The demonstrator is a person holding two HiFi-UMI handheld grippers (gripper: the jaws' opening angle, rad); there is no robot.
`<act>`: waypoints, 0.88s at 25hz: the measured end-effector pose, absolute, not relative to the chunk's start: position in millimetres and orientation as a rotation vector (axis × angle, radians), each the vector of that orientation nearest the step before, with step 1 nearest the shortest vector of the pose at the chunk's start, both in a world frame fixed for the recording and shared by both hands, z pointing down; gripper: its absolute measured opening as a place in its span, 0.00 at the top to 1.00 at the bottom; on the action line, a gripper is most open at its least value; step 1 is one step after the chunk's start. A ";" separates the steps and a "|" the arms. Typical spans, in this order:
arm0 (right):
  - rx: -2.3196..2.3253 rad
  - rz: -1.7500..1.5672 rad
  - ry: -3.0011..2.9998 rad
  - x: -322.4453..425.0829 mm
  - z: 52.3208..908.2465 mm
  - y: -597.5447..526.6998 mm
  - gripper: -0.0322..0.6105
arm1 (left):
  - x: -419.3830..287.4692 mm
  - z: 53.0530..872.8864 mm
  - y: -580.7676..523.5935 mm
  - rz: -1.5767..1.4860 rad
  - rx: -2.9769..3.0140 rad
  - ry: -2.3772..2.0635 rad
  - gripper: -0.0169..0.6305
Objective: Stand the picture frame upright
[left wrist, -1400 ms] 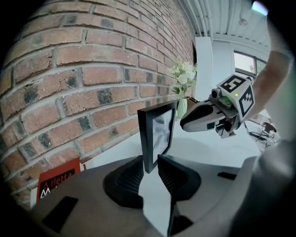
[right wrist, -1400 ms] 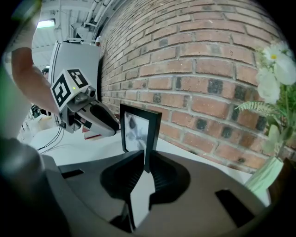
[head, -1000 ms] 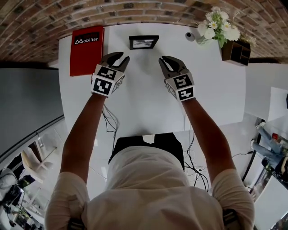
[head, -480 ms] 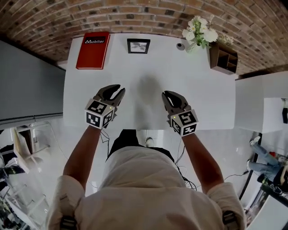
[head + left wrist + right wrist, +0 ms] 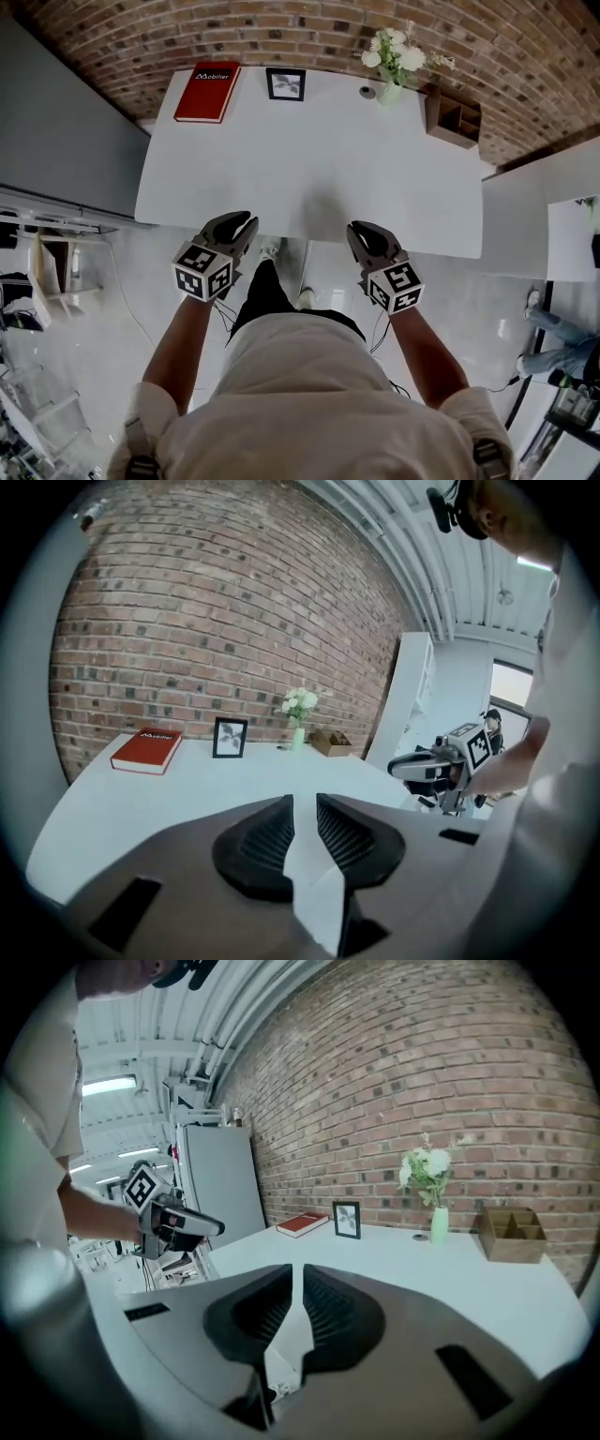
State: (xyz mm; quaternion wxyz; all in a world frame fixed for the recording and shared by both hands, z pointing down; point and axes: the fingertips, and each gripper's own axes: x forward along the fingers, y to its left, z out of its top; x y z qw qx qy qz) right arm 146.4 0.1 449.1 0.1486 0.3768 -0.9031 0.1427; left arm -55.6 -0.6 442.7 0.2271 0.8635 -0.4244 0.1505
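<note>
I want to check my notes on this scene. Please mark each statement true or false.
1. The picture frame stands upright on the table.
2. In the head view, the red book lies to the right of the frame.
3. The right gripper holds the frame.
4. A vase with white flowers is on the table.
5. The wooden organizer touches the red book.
1. True: the picture frame stands upright on the table.
2. False: the red book lies to its left.
3. False: the right gripper has nothing between its jaws.
4. True: see the vase.
5. False: the wooden organizer is at the other end.
</note>
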 end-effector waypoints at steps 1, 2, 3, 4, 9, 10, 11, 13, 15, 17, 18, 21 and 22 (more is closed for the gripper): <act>1.072 0.407 -2.606 148.4 446.0 10.1 0.89 | -49.5 439.3 12.7 0.394 2.373 -1.165 0.86; 1.058 0.404 -2.616 149.4 443.0 20.2 0.89 | -43.2 436.4 25.6 0.380 2.369 -1.159 0.86; 1.045 0.400 -2.624 149.9 439.9 30.4 0.89 | -36.5 434.1 38.1 0.374 2.368 -1.150 0.86; 1.033 0.395 -2.631 150.7 436.5 40.3 0.89 | -29.3 432.4 50.0 0.376 2.368 -1.137 0.86; 1.019 0.373 -2.671 155.6 410.6 73.7 0.89 | 0.0 420.5 93.5 0.416 2.394 -1.063 0.87; 1.016 0.372 -2.676 156.2 406.4 77.9 0.89 | 2.9 416.6 98.2 0.415 2.397 -1.057 0.87; 1.011 0.371 -2.680 156.3 403.2 82.6 0.90 | 5.2 413.2 102.8 0.410 2.394 -1.050 0.87; 0.992 0.368 -2.686 155.7 398.7 94.1 0.91 | 10.0 408.4 113.8 0.400 2.385 -1.032 0.91; 0.973 0.367 -2.694 156.1 395.3 104.8 0.91 | 15.0 404.8 123.1 0.399 2.391 -1.021 0.94; 0.966 0.369 -2.699 158.2 392.5 113.1 0.91 | 20.8 401.6 129.6 0.400 2.406 -1.008 0.97; 0.963 0.369 -2.699 159.3 391.5 116.3 0.93 | 23.9 399.9 132.1 0.398 2.415 -0.998 0.98; 0.945 0.368 -2.698 157.4 389.2 124.2 0.94 | 29.5 398.5 137.9 0.410 2.432 -0.973 0.98; 0.939 0.370 -2.698 155.8 388.7 126.6 0.94 | 30.1 399.4 139.8 0.416 2.429 -0.968 0.98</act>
